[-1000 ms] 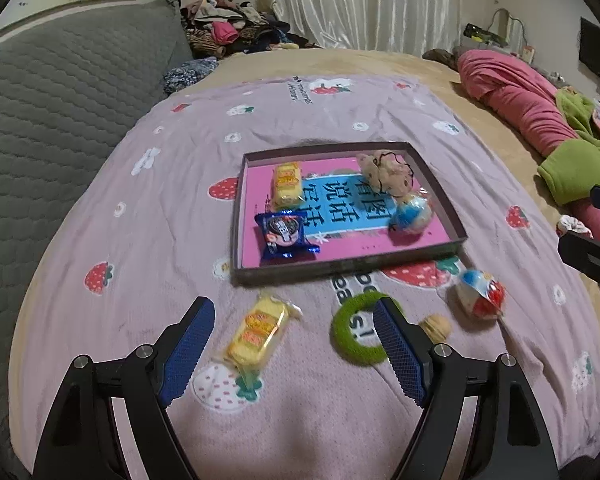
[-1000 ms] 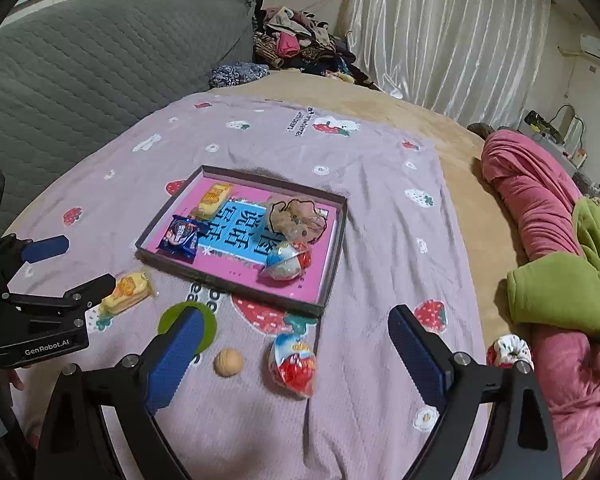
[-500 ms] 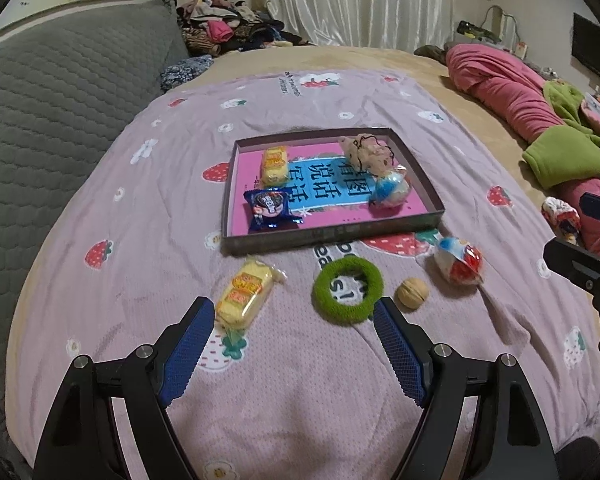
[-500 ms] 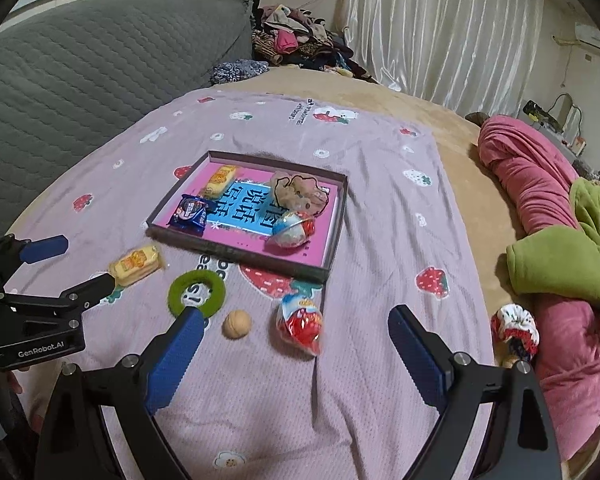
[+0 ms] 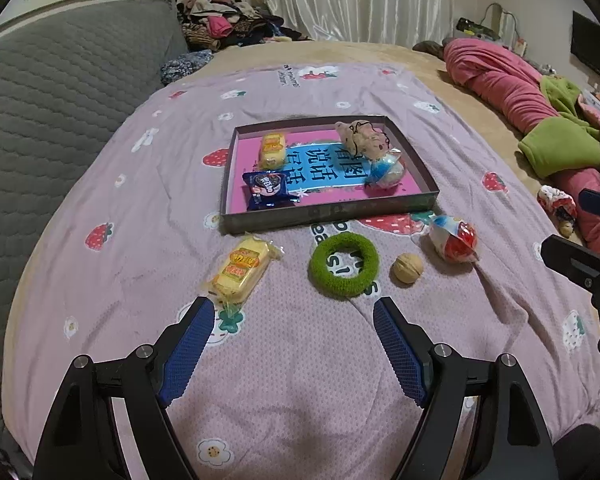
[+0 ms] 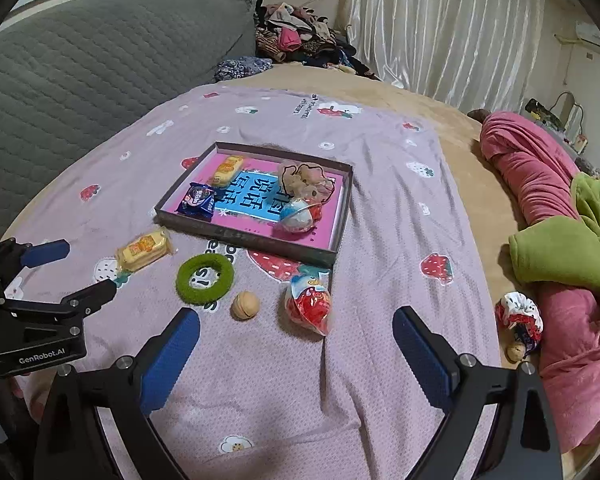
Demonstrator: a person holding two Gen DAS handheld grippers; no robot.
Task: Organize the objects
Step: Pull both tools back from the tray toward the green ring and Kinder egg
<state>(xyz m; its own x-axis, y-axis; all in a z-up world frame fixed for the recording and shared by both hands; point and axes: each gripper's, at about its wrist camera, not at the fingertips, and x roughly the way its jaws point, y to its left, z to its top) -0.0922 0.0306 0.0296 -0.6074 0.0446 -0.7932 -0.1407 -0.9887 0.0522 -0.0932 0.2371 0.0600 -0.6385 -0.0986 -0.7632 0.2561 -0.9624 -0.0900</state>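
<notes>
Both pulled back since the earlier frame, loose items now clear ahead on the bed. Tray part-filled. Left hand-held gripper wide, empty; right hand-held gripper empty, jaws opening. Still outside, near tray's front wall: green ring, yellow snack pack, foil egg, walnut. Probably approach step; next needs one item straddled, then clamped.

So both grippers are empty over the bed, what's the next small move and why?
Probably ease the left gripper forward and down over the yellow snack pack. It lies on the purple sheet just ahead of the left fingers, outside the tray, where a matching pack already sits. The right gripper, its fingers opening with nothing between them, seems better placed for the toy egg.
</notes>
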